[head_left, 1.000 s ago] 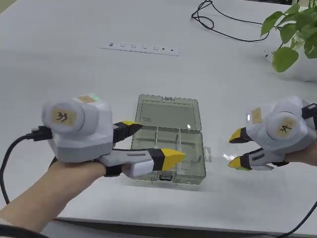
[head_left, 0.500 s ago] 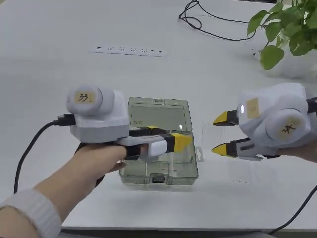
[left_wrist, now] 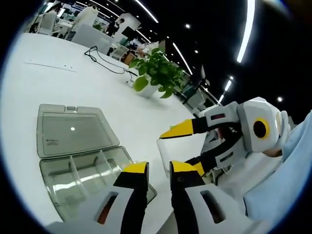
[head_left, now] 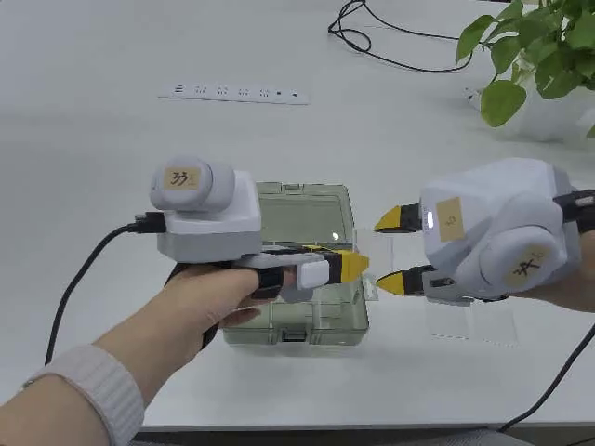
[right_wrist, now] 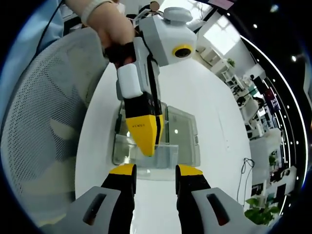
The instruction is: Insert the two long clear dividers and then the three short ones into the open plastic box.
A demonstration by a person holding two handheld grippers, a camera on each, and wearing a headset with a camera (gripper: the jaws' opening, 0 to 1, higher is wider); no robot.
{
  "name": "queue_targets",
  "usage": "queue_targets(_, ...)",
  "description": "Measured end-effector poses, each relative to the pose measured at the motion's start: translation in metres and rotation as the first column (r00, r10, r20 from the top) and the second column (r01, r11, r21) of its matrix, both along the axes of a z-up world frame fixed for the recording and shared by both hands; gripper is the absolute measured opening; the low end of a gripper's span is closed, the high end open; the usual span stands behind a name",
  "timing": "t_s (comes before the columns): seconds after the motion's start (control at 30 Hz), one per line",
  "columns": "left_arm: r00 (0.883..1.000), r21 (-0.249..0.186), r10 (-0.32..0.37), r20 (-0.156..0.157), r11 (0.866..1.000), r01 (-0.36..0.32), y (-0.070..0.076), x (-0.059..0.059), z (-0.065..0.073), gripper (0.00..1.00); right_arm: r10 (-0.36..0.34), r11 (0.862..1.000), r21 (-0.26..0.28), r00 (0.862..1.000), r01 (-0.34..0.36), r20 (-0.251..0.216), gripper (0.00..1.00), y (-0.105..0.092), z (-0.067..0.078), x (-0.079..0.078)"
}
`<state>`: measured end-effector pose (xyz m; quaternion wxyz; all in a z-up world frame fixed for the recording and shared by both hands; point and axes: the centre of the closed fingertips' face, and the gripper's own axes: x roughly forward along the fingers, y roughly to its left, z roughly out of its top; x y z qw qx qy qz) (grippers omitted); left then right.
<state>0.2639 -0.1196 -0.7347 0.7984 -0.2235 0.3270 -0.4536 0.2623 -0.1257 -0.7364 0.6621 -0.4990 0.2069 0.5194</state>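
The open clear plastic box [head_left: 316, 327] lies on the white table, lid folded back [left_wrist: 73, 129], with some dividers standing inside. My left gripper [head_left: 344, 260] hovers over the box's right side, its jaws drawn close on a clear divider [right_wrist: 163, 156] that sticks out past its yellow tips [left_wrist: 159, 168]. My right gripper [head_left: 390, 251] faces it from the right, open, with its jaws above and below the divider's free end [left_wrist: 162, 148]. In the right gripper view my own tips [right_wrist: 156, 170] sit just short of the divider and the box [right_wrist: 187, 131].
More clear dividers [head_left: 469, 321] lie flat on the table right of the box, under my right gripper. A power strip [head_left: 232, 93], a black cable [head_left: 390, 37] and a potted plant [head_left: 530, 46] are at the back. The table's front edge is near.
My left gripper has moved right over the box and its jaws have come together. My right gripper has moved left toward it, still open.
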Motion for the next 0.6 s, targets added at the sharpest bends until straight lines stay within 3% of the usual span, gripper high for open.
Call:
queue_targets(0.2,1.0,-0.021,-0.016,-0.007,1.0,0.016,-0.002,-0.0034,0.0013,0.01,0.02,1.0,-0.017,1.0,-0.02,0.019,0.33,0.0007,-0.0005,-0.0013)
queue_targets(0.6,0.999,-0.063,-0.037,-0.032,0.997,0.035,-0.0023,-0.0084,0.0039,0.0,0.065,0.998,-0.03,0.997,-0.064,0.049,0.33,0.0021,0.0004,-0.0046)
